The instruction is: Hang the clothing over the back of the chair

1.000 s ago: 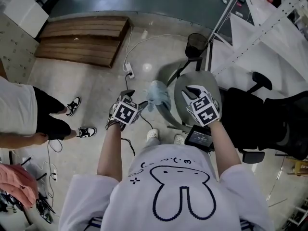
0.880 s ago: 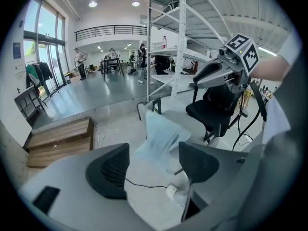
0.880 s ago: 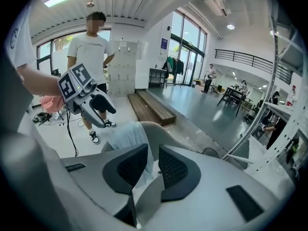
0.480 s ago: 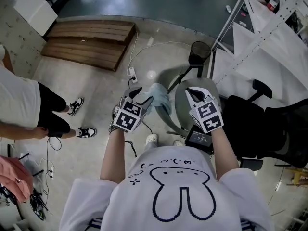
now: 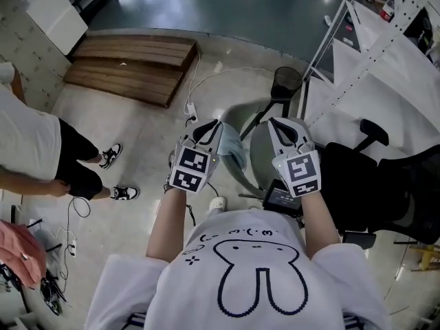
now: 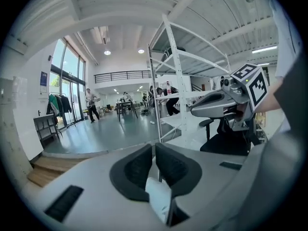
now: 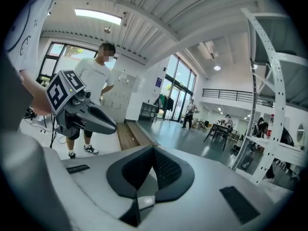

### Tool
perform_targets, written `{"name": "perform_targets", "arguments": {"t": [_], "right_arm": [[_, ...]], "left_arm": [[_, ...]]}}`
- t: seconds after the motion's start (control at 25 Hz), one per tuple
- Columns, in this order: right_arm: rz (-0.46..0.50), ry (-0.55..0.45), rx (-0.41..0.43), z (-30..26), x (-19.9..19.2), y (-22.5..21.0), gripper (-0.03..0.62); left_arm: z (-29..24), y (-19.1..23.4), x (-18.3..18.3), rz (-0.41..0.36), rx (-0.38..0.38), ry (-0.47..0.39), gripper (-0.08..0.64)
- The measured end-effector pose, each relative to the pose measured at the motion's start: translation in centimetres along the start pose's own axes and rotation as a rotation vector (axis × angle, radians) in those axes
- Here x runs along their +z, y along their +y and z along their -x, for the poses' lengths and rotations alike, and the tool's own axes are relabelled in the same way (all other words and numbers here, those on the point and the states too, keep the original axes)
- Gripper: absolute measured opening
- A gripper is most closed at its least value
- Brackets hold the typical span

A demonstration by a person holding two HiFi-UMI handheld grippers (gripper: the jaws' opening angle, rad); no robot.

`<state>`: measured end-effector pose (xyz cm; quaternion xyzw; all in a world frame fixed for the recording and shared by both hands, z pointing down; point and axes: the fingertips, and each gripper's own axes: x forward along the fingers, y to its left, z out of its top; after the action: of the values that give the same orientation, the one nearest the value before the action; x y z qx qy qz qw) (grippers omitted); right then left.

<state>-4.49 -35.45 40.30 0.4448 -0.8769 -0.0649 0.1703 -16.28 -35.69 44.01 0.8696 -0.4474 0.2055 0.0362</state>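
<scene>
Left gripper (image 5: 208, 130): dimpled black jaws closing, pinching soft pale-blue clothing (image 5: 234, 150), which droops at 12 o'clock | right gripper (image 5: 287, 130): jaws pressed together | black padded chair (image 5: 385, 177): 3 o'clock, apart from clothing | round wire-mesh bin (image 5: 286, 81): 1 o'clock | slatted wooden platform (image 5: 130, 60): 11 o'clock

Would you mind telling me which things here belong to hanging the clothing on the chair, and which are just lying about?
Job: light blue clothing; grey chair, likely the target; left tool, jaws closing on the clothing; right tool, shut.
Lying about: wooden platform; power strip; mesh bin; black office chair.
</scene>
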Motion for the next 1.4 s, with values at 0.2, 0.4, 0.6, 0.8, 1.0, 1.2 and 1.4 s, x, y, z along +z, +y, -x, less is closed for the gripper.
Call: {"name": "perform_targets", "arguments": {"t": [0.2,0.4,0.6,0.8,1.0,1.2,1.4], "right_arm": [[0.035,-0.100,-0.029,0.8,3.2,0.0,0.009],[0.035,-0.156,-0.014,1.7,5.6,0.4,0.009],[0.004,-0.179,0.000,2.1,7.0,0.9,0.008],[-0.016,-0.182,-0.009,2.4,7.0,0.6,0.008],[-0.047,-0.193,-0.010,2.6,7.5,0.3,0.008],[-0.057,-0.197,-0.012,2.7,7.9,0.3,0.007],[-0.054,-0.198,-0.015,2.8,8.2,0.4,0.006]], "left_arm": [[0.7,0.0,3.3,0.012,0.037,-0.117,0.006],[1.0,-0.8,6.3,0.010,0.037,-0.205,0.005],[1.7,-1.7,8.9,-0.001,0.026,-0.272,0.006],[1.9,-2.5,10.8,-0.013,0.010,-0.316,0.005],[1.9,-3.2,12.0,-0.018,-0.001,-0.343,0.005],[2.0,-3.6,12.6,-0.017,-0.012,-0.357,0.005],[2.1,-3.8,12.9,-0.014,-0.019,-0.368,0.005]]}}
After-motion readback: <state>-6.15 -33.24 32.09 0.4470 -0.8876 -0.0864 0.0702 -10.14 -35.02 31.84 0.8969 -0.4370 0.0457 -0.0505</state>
